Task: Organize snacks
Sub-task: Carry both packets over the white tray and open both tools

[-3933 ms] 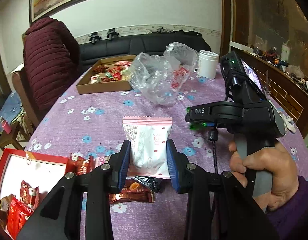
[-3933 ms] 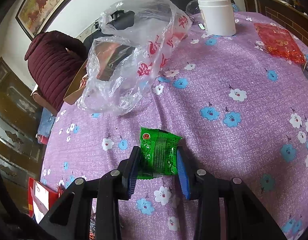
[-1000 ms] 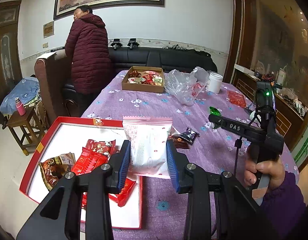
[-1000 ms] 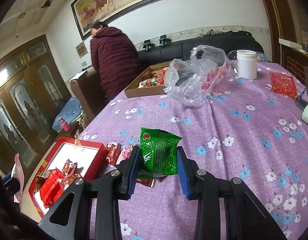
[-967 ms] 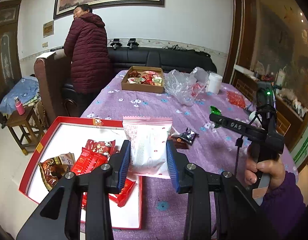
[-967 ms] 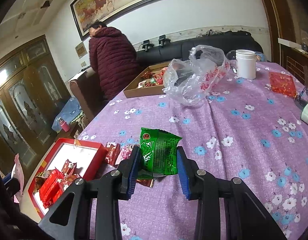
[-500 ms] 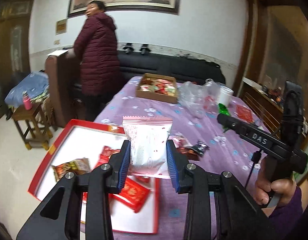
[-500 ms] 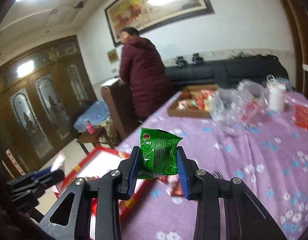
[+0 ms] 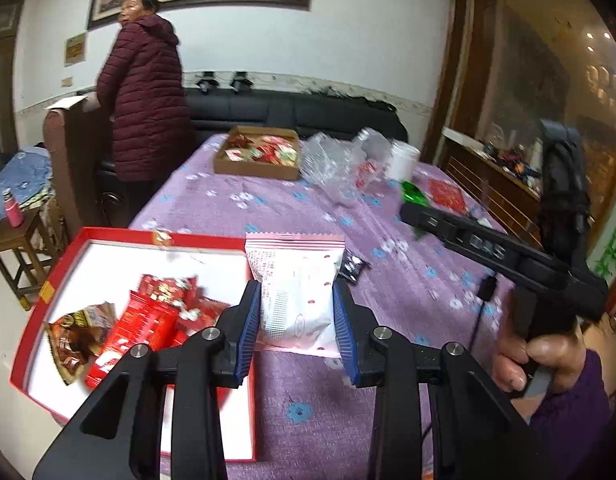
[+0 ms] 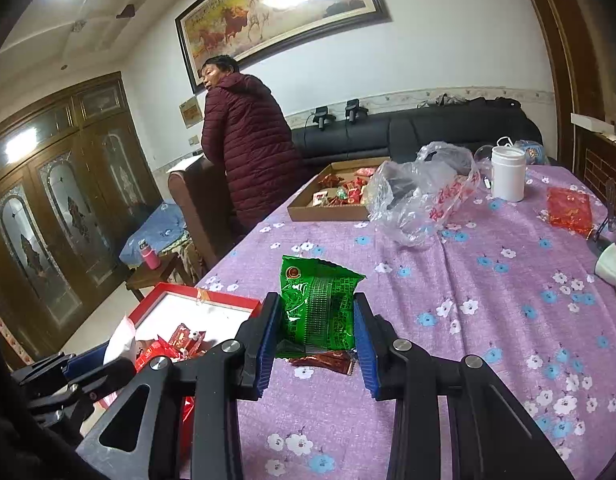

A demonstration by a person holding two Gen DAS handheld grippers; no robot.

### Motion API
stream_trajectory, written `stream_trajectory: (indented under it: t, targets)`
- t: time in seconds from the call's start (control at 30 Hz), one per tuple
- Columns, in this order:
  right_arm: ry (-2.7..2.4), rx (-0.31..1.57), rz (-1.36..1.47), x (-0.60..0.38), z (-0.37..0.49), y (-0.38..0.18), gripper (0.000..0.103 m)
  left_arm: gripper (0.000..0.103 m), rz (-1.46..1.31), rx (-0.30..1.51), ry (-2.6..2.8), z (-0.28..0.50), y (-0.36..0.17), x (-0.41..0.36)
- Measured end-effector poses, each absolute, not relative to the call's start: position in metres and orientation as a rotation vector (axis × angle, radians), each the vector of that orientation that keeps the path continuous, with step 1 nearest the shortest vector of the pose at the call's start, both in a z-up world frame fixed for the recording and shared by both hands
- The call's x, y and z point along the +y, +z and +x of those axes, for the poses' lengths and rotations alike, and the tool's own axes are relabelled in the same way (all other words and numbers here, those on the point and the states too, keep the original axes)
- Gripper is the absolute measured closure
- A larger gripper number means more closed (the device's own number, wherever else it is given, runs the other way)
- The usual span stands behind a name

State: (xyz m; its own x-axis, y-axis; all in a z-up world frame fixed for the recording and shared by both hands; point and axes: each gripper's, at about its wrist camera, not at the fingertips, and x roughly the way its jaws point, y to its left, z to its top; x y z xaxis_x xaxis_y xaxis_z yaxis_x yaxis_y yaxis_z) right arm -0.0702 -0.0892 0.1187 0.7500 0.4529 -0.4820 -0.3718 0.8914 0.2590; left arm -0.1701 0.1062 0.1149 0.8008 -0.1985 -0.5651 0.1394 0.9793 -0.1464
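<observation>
My left gripper (image 9: pixel 295 320) is shut on a white snack packet with a pink top edge (image 9: pixel 295 288), held in the air over the right edge of the red-rimmed white tray (image 9: pixel 72 248). Red and brown packets (image 9: pixel 148 316) lie in that tray. My right gripper (image 10: pixel 315 328) is shut on a green snack packet (image 10: pixel 317 304) above the purple flowered tablecloth (image 10: pixel 487 320). In the left wrist view the right gripper body (image 9: pixel 507 256) reaches in from the right, a hand (image 9: pixel 535 356) on its handle, the green packet (image 9: pixel 413 194) at its tip.
A cardboard box of sweets (image 10: pixel 335 192), a crumpled clear plastic bag (image 10: pixel 423 192), a white jar (image 10: pixel 507 174) and a red packet (image 10: pixel 569 208) sit at the table's far end. Dark loose packets (image 9: pixel 351 268) lie beside the tray. A person in a maroon coat (image 10: pixel 248 148) stands by the sofa.
Both grippers kept their packets. The right gripper rose and drew back from the table; its view now takes in the room and tray. The left view shifted slightly, tray nearer.
</observation>
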Motion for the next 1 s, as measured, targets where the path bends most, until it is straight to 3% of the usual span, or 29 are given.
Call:
stream_trajectory:
  t: [0.37,0.8,1.0]
  targets:
    - [0.339,0.595,0.110,-0.091,-0.074,0.117,0.067,0.070,-0.128,0.640,-0.315,-0.152,0.113,0.103]
    - [0.562,0.658,0.131,0.007,-0.048,0.119,0.067,0.070,-0.150,0.598,0.061,-0.169,0.132,0.229]
    - [0.663,0.721,0.109,0.048,-0.053,0.102,0.067,0.070,-0.157,0.627,0.104,-0.177,0.120,0.248]
